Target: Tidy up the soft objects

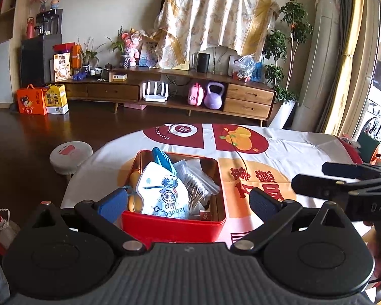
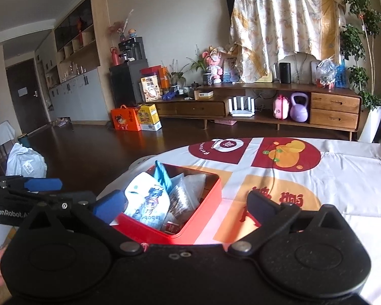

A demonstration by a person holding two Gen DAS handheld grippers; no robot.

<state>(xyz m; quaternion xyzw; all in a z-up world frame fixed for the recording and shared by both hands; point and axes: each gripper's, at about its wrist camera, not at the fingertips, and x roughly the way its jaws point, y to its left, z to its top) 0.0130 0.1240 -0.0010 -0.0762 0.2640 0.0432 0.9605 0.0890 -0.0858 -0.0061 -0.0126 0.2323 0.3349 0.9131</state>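
Mask pack [image 1: 162, 193] sits on top in the red tin [image 1: 175, 225], near left side of the tabletop [image 1: 304, 150], along with a cotton-swab bag [image 1: 198, 190] and a blue pouch [image 1: 163, 158]. My left fingers [image 1: 188, 203] are spread wide, empty, hovering just short of the tin. My right fingers [image 2: 188, 203] are also wide open, holding nothing, tin between and ahead of them. Nothing lies loose on the cloth that I can see. Risks: the pile stands above the rim, so a pinch on the slick pack may drag the swab bag out too; pushing the tin's wall could slide it on the cloth toward the edge; my two grippers are close and could clash.
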